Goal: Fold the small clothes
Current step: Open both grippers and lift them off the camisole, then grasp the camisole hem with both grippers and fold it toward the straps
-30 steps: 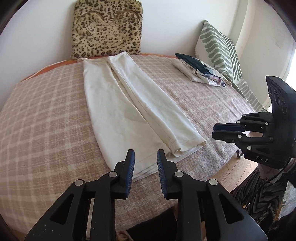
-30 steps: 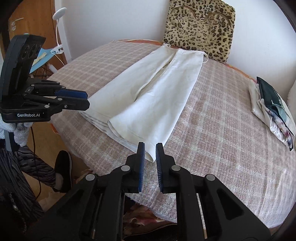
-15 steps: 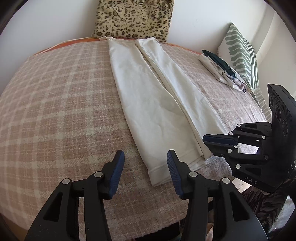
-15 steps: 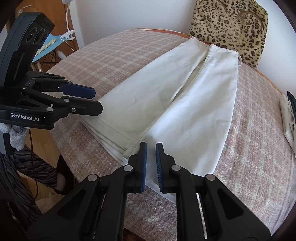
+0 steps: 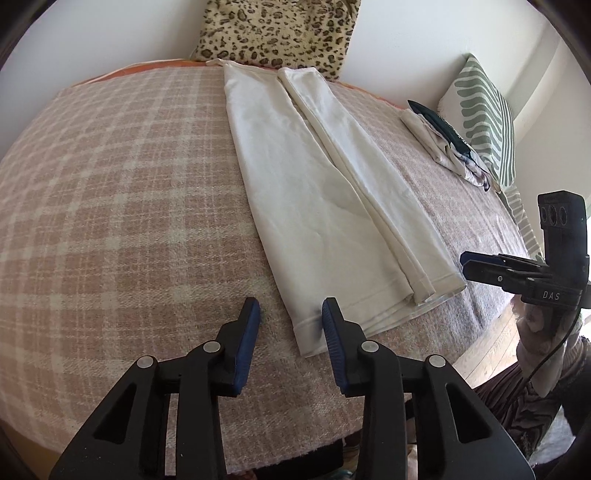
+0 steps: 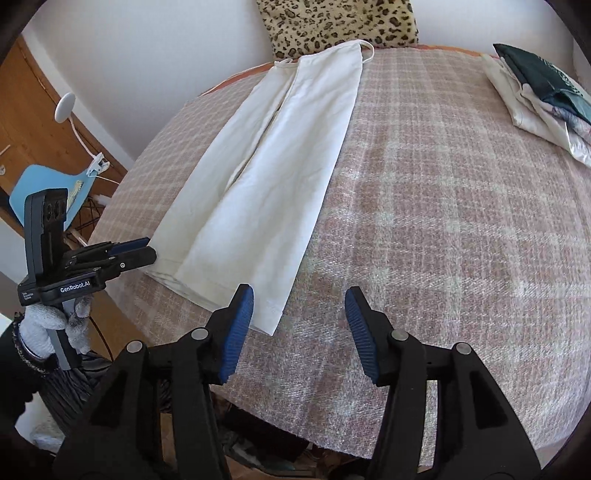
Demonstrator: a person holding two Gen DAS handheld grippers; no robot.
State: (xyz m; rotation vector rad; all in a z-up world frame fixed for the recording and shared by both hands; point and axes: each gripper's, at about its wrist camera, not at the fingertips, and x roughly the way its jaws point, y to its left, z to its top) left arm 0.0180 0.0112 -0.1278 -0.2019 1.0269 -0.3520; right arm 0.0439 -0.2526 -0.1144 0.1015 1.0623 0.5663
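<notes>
The white pants [image 5: 332,206] lay flat and long on the bed [image 5: 110,206], folded in half the long way. The left gripper [image 5: 290,314] had its fingers [image 5: 249,325] spread wide, holding nothing. The near corner of the pants sat right between those fingers. The right gripper [image 6: 299,310] had its fingers [image 6: 240,314] spread wide too, and they held nothing. The other near corner of the pants lay just by its left finger. A spotted pillow [image 5: 280,33] leaned far ahead of the fingers, past the pants
</notes>
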